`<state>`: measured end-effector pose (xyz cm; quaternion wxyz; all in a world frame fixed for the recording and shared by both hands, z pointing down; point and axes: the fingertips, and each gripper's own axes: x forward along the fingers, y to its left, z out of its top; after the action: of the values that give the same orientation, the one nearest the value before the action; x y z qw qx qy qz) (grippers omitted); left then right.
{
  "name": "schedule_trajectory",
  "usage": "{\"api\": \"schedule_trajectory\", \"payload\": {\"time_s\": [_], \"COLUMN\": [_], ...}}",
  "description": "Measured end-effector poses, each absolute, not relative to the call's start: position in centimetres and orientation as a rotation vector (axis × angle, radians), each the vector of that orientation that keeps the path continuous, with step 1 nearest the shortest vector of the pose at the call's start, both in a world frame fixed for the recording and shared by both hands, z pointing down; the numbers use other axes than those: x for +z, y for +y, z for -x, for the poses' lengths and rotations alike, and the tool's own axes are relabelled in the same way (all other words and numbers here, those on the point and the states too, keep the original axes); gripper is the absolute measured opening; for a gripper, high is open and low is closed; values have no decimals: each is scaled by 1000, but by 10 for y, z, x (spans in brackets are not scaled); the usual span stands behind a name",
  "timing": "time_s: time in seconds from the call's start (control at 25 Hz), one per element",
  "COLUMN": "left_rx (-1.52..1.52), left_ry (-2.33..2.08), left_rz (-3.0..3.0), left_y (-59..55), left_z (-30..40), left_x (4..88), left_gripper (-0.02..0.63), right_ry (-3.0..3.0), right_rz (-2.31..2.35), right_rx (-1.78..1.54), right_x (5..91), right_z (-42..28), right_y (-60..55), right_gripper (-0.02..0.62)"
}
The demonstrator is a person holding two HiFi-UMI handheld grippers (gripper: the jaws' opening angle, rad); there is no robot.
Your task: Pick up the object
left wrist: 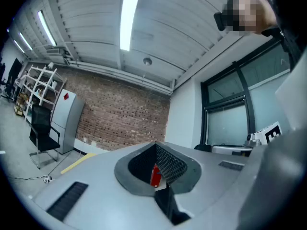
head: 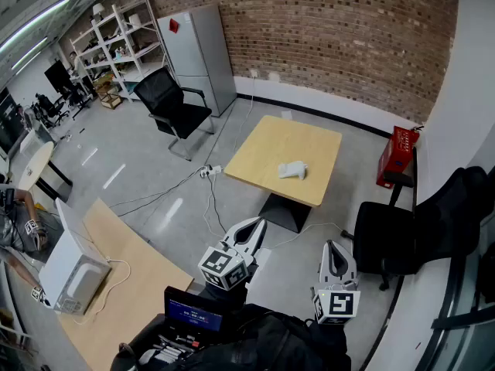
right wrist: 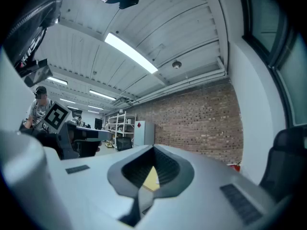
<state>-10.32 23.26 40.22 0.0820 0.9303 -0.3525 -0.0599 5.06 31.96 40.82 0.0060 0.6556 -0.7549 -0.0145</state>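
Note:
A small white object (head: 292, 170) lies on the square wooden table (head: 267, 154) in the middle of the room. Both grippers hang over the floor well short of the table, pointing toward it. My left gripper (head: 257, 224) has its jaws together with nothing between them; in the left gripper view (left wrist: 156, 146) only a sliver of something red shows through the gap behind the tips. My right gripper (head: 333, 246) is shut and empty too. In the right gripper view (right wrist: 153, 148) a bit of the yellow tabletop (right wrist: 151, 179) shows through the same gap.
Black office chairs stand at the back left (head: 176, 107) and at the right (head: 402, 234). A red box (head: 398, 157) sits by the right wall. Cables and a power strip (head: 207, 172) lie on the floor. A wooden desk (head: 131, 284) with a white device (head: 73, 273) is near left.

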Motion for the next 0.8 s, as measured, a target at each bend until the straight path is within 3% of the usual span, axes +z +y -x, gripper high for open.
{"api": "schedule_trajectory", "payload": {"time_s": [0.8], "left_rx": [-158], "left_ry": [-1175], "left_rz": [-2734], "left_y": [246], "left_z": [91], "left_x": [420], "left_gripper": [-3], "right_ry": [-2396], "right_rz": [-2080], "right_rx": [99], "right_x": [437], "right_z": [-82], "right_y": [341], "right_gripper": [3]}}
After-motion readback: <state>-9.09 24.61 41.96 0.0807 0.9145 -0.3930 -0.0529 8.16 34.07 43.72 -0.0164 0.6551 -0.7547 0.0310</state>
